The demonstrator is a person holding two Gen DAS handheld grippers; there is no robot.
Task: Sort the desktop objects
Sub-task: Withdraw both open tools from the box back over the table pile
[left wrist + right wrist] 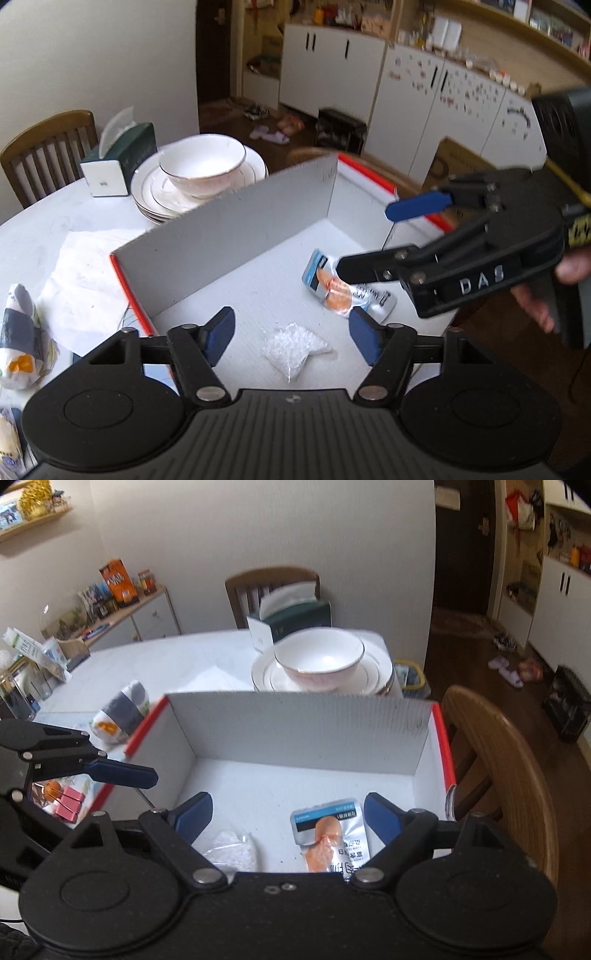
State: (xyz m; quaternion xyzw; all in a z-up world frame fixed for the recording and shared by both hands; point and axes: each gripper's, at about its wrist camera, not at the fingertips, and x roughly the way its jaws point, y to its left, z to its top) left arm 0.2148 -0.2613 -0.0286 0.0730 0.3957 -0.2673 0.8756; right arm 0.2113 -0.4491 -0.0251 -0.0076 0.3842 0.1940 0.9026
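In the left wrist view, the left claw [291, 341] sits at the bottom of the frame with its blue pads wide apart and nothing between them. It is over the open cardboard box [229, 225], which fills the centre of the frame. On the white floor of the box lie a small clear bag of white grains [293, 349] in the lower centre and a silver sausage packet [343, 288] to the right of it, a little apart. The right claw [364, 240] enters from the right edge; its two fingers are spread, the lower one above the packet, and it grips nothing.

In the right wrist view, the right claw is at the bottom, wide open above the packet. A bowl [319, 661] on stacked plates [373, 679] stands on the surface behind the box, in the upper centre. A wrapped snack [122, 710] lies left of the box.
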